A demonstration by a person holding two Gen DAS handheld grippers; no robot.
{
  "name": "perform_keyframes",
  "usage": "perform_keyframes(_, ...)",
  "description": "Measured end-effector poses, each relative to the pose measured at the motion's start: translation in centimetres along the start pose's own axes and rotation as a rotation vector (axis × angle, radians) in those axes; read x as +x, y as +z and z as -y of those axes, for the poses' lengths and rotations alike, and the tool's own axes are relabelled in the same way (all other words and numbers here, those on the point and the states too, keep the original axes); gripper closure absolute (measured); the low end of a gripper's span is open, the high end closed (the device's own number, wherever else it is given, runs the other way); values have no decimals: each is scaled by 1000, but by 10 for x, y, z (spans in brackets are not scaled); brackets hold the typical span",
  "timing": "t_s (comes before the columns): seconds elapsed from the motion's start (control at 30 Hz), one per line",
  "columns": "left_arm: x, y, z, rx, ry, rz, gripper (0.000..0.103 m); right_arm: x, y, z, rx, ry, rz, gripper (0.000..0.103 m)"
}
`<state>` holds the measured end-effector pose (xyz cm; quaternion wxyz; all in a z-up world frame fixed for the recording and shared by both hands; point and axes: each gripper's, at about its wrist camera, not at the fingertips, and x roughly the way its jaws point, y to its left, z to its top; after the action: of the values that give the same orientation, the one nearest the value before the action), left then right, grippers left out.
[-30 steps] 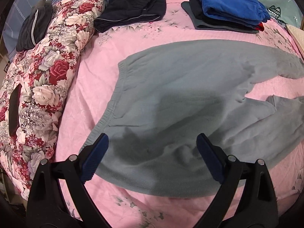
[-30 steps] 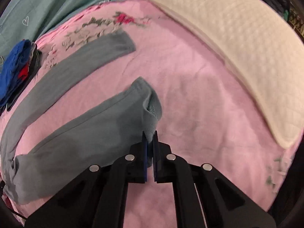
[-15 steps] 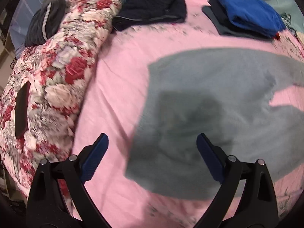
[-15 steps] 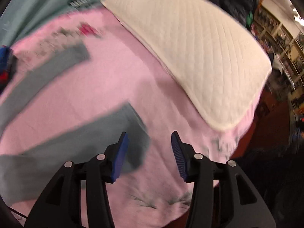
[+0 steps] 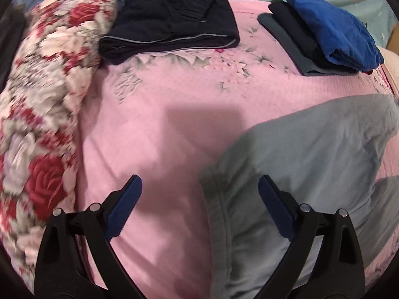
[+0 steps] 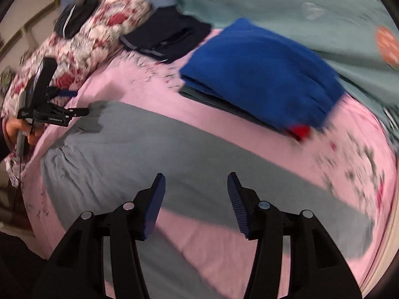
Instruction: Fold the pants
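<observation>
Pants: we see the grey pants spread flat on the pink bed.
Left gripper: jaws wide, empty, over the waistband.
Right gripper: wide apart, holding nothing, above the pants.

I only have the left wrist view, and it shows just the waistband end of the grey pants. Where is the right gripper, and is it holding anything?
Observer: The right gripper is open and empty, above the grey pants near where the two legs part.
Operator: Are the legs lying together?
Observer: No, they lie apart, with a wedge of pink bedspread showing between them.
Operator: Anything on top of the floral quilt?
Observer: Yes, a dark garment with a pale stripe lies on the floral quilt at its far end.
</observation>
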<state>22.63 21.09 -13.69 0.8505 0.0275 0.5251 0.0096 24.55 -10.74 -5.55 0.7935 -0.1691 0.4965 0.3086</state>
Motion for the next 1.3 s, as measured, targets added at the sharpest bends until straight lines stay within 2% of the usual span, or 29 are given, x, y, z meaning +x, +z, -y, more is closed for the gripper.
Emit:
perform_keyframes(0.17, 12, 12, -3, 25, -91, 14, 13, 68, 53, -1, -114, 35, -83, 51)
perform_keyframes(0.43, 24, 22, 9, 186, -202, -28, 54, 115, 81, -29, -286, 92, -182, 51)
perform_keyframes(0.53, 28, 25, 13, 229, -245, -51, 57, 126, 84, -32, -312, 112, -213, 51)
perform_keyframes(0.63, 32, 25, 19, 285, -250, -68, 57, 136, 85, -35, -338, 109, -231, 51)
perform_keyframes(0.7, 34, 27, 19, 298, -253, -68, 57, 137, 85, -37, -355, 105, -224, 53)
perform_keyframes(0.73, 35, 28, 19, 297, -254, -68, 62, 137, 85, -38, -364, 97, -222, 55)
perform_keyframes(0.77, 34, 29, 18, 296, -259, -67, 67, 137, 86, -39, -370, 100, -221, 66)
perform_keyframes(0.8, 33, 29, 17, 294, -273, -69, 79, 136, 86, -40, -370, 114, -225, 83)
perform_keyframes(0.83, 33, 29, 15, 293, -282, -72, 87, 135, 87, -41, -368, 125, -232, 90)
perform_keyframes(0.9, 31, 29, 15, 304, -289, -72, 93, 133, 85, -45, -385, 115, -237, 100)
perform_keyframes(1.0, 21, 28, 16, 332, -281, -51, 98, 123, 83, -48, -383, 117, -233, 102)
perform_keyframes(1.13, -5, 27, 8, 331, -281, 3, 98, 88, 82, -47, -360, 133, -183, 102)
perform_keyframes(1.3, -50, 22, 10, 362, -298, 61, 98, 36, 71, -57, -393, 151, -146, 102)
